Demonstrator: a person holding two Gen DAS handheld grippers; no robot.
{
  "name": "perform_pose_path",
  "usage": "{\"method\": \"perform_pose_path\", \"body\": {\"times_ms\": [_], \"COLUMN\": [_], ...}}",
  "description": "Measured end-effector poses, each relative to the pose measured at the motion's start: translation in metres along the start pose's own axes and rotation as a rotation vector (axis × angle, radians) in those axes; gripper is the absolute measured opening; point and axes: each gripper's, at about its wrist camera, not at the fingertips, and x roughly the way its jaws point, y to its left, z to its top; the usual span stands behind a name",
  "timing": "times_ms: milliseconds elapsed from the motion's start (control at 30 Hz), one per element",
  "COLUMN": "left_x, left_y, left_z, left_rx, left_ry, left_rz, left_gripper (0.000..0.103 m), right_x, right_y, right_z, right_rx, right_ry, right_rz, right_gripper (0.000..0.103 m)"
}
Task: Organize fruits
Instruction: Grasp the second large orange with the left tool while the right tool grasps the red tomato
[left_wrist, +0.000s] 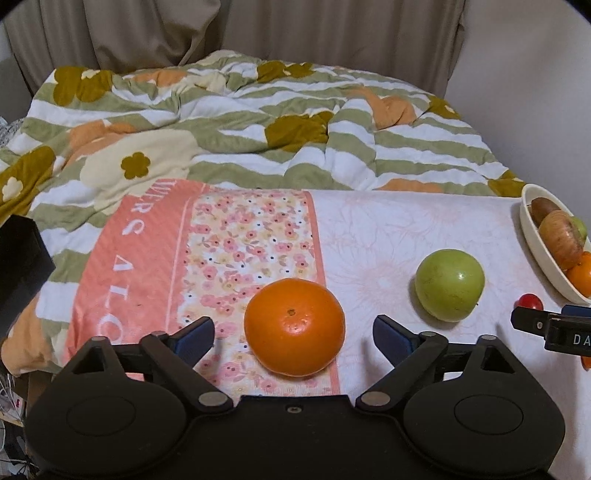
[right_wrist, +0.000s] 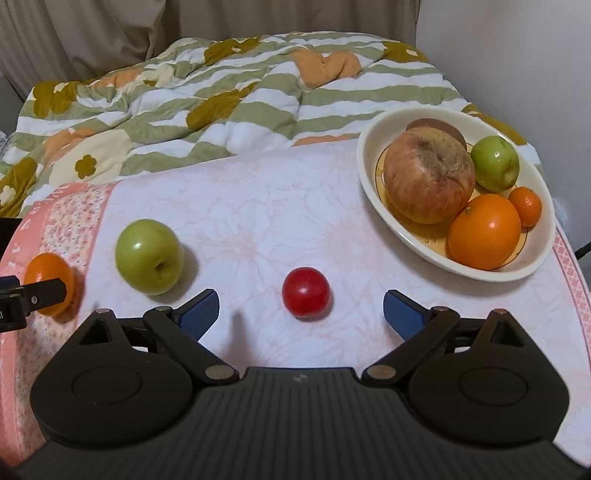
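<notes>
An orange (left_wrist: 294, 326) lies on the pink towel (left_wrist: 369, 236) between the wide-open fingers of my left gripper (left_wrist: 293, 338); I see no contact. A green apple (left_wrist: 449, 285) lies to its right, also in the right wrist view (right_wrist: 149, 256). A small red fruit (right_wrist: 306, 297) lies between the open fingers of my right gripper (right_wrist: 301, 312), untouched; it shows in the left wrist view (left_wrist: 530, 301). A cream bowl (right_wrist: 373, 177) at the right holds a large reddish apple (right_wrist: 428, 181), a green apple (right_wrist: 495, 163), an orange (right_wrist: 484, 232) and a small mandarin (right_wrist: 525, 205).
The towel covers a surface against a bed with a green striped flowered quilt (left_wrist: 240, 122). Curtains (left_wrist: 184, 33) hang behind. A black object (left_wrist: 18, 266) stands at the left edge. The bowl (left_wrist: 535, 240) sits at the towel's right end.
</notes>
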Motion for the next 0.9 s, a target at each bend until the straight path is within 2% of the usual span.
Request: {"method": "perform_pose_path", "body": {"times_ms": [133,200,233,333,433,733,833,900], "left_x": [0.009,0.013,0.014,0.013,0.013,0.007,0.004,0.002], "left_y": [0.000,0.000,0.000,0.000,-0.001,0.000,0.002,0.003], "left_z": [0.000,0.000,0.000,0.000,-0.001,-0.010,-0.013,-0.016], "left_rx": [-0.010,-0.016,-0.017,-0.012,-0.010,-0.008,-0.016,-0.019], "left_ry": [0.024,0.036,0.039,0.033,0.032,0.025,0.024,0.023], "left_rz": [0.004,0.004,0.005,0.000,0.001,0.017,0.016,0.018], "left_gripper": [0.082,0.067,0.066,0.065,0.064,0.064,0.064,0.064], "right_x": [0.008,0.010,0.011,0.011,0.014,0.018,0.017,0.016], "right_y": [0.001,0.001,0.002,0.002,0.003,0.004,0.006,0.009], "right_z": [0.002,0.002,0.002,0.003,0.004,0.004,0.003,0.001], "right_rx": [-0.015,-0.019,-0.021,-0.024,-0.025,-0.041,-0.058,-0.075], "right_ry": [0.021,0.024,0.025,0.026,0.033,0.029,0.023,0.011], "right_rz": [0.012,0.014,0.015,0.015,0.021,0.013,0.011,0.000], "right_gripper": [0.099,0.097,0.096,0.094,0.085,0.072,0.063,0.050]}}
